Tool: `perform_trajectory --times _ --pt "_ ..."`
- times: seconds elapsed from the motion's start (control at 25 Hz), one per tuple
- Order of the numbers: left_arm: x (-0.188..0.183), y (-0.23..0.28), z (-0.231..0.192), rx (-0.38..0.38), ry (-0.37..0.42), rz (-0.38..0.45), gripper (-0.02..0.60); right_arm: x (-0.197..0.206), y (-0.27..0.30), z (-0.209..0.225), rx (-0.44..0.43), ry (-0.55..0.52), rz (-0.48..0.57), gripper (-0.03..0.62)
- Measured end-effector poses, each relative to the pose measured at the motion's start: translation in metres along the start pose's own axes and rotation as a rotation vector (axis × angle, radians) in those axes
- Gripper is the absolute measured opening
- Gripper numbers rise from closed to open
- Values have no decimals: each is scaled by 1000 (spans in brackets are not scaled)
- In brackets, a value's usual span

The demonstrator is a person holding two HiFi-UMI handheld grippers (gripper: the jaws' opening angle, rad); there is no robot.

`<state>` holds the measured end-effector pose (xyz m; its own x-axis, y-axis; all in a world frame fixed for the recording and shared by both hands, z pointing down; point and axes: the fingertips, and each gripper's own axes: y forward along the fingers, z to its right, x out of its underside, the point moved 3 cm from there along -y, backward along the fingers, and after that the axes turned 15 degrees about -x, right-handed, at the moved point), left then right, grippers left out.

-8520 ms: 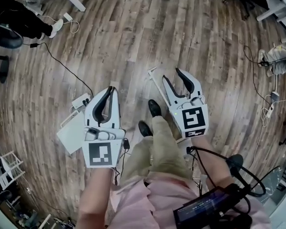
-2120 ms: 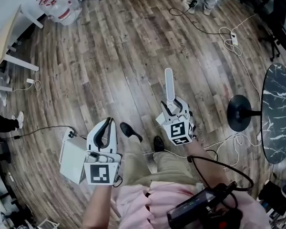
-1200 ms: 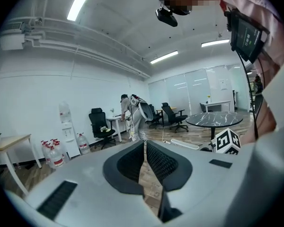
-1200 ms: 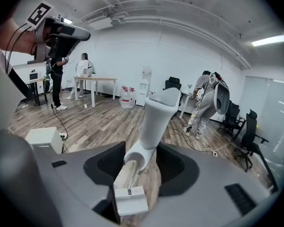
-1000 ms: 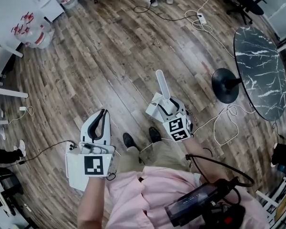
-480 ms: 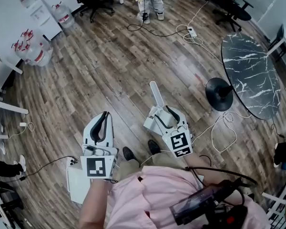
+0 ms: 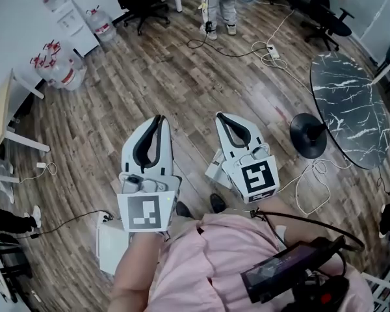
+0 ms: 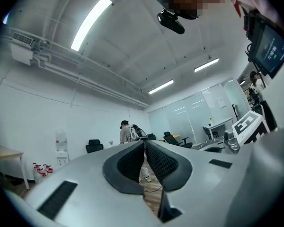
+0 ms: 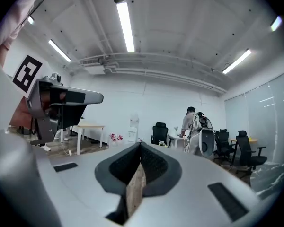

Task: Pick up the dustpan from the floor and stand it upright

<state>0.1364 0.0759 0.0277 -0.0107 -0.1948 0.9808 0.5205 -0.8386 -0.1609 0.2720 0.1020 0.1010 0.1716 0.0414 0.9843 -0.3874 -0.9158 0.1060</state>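
While both grippers are held side by side at mid frame, the dustpan [image 7: 214, 167] is in neither of them.
The right gripper [image 7: 221, 117] has its jaws pressed together on nothing, and the left gripper [image 7: 158, 119] likewise. Only a white corner of the dustpan shows on the wood floor [image 7: 182, 77], at the lower left edge of the right gripper, behind its jaws; the rest is hidden.

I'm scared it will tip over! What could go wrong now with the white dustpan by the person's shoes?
The dustpan sits close to the person's shoe; a step forward could knock it over.
The right gripper, jaws shut and empty, covers most of it in the head view, so whether it stands steadily is unclear.
A white cable loops nearby and might snag a foot.
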Motion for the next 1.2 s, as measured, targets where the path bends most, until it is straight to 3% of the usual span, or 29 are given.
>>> perform_trajectory --times 0.48,0.76,1.2 --pt "-5 -3 -20 -86 40 9 23 -20 22 -11 -73 -16 54 0" --pt "-1 -1 -14 -83 49 1 23 -23 26 -12 -92 -38 102 0" --pt "7 6 -8 -74 55 -11 23 -13 29 -3 -92 -7 64 1"
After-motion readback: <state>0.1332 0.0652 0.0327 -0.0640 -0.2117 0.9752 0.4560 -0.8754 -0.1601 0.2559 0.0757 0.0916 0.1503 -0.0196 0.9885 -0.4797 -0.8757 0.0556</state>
